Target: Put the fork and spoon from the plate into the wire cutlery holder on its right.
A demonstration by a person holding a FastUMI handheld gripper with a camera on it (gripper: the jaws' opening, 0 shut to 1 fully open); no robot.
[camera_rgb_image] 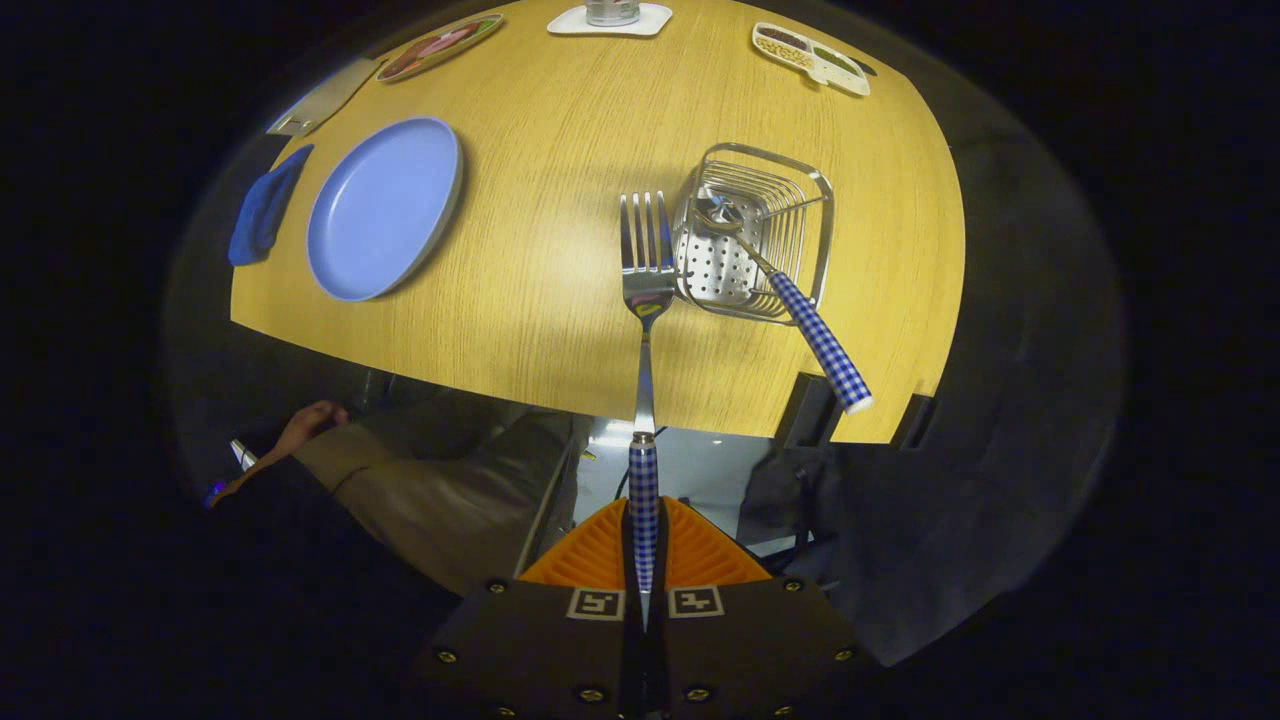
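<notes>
Tabletop [560, 290] below — jaws clamp fork [645, 330].

Beyond the wire cutlery holder [755, 235], a glass [611, 11] on the counter's [560, 290] far edge is cut off above its base. The fork [645, 330] handle's end is hidden between the closed jaws.
</notes>
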